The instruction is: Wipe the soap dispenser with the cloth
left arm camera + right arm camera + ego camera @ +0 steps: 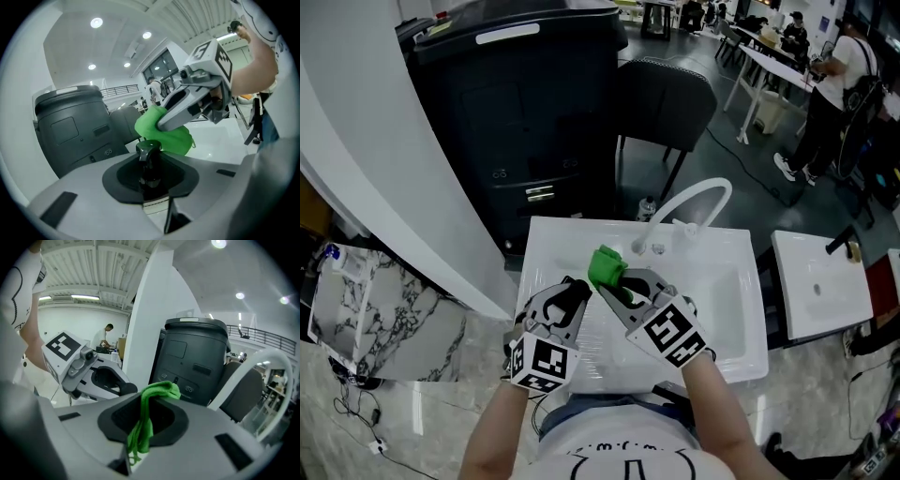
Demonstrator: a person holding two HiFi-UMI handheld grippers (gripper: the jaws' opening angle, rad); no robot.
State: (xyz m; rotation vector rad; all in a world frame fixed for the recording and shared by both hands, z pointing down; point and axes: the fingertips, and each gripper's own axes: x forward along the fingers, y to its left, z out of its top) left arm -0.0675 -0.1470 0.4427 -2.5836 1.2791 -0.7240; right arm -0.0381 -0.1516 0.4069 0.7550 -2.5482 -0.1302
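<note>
Forearms, the left (495, 436) and the right (724, 408), reach forward from the bottom of the head view, side by side and angled slightly down. They hold both grippers over the left part of a white sink (572, 234).

The left gripper (577, 291) has its jaws closed on the soap dispenser (149, 153). Only the left gripper view shows it plainly: a black pump head standing upright between the jaws. From the head view it is mostly hidden under the gripper.

The right gripper (614, 289) points left and away, its tips close to the left gripper's. Its jaws are clamped on a green cloth (606, 266). The right gripper view alone shows a tail of the cloth hanging down between the jaws.

In the left gripper view the bunched cloth sits just behind the pump head; whether they touch cannot be told.

At the far edge of the sink a white faucet (694, 199) arches over the basin. Beyond it stand a dark bin (516, 103) and a dark chair (670, 94).
</note>
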